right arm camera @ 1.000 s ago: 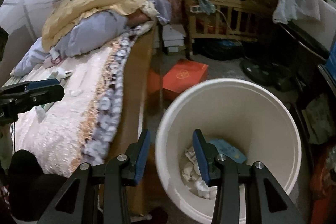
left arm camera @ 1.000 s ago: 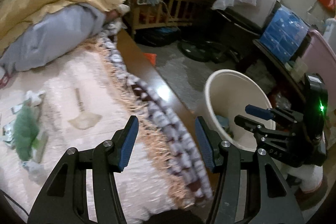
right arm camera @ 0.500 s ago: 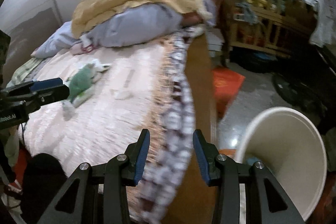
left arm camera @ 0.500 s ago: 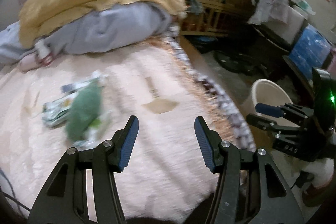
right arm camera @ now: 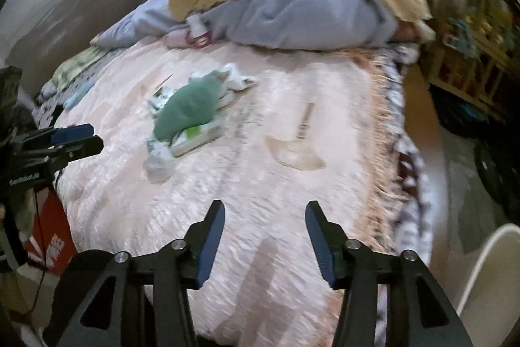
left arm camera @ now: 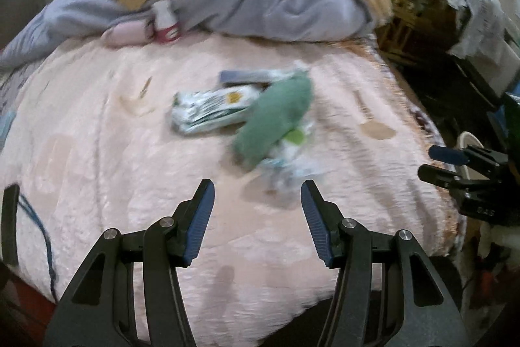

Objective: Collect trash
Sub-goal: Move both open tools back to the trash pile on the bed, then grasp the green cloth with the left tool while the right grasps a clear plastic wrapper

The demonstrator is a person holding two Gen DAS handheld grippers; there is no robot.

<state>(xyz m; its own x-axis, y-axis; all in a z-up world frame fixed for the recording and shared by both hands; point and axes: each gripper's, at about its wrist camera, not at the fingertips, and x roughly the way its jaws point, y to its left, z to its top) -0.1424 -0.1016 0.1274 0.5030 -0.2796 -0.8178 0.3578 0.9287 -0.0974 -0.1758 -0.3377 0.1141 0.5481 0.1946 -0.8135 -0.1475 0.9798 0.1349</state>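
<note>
On the bed's pink blanket (left arm camera: 97, 171) lies the trash (left arm camera: 214, 111): light, crinkly wrappers under a soft green cloth (left arm camera: 276, 116). Left tool (left arm camera: 257, 207) gapes empty; right tool (right arm camera: 265, 228) is opening, empty. Pinch a wrapper's crumpled edge.

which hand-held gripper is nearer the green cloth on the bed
Left. The left hand-held gripper hovers just short of the green cloth, empty. The right hand-held gripper, its jaws opening and empty, sits farther back, with the cloth well ahead and off to its left.
</note>
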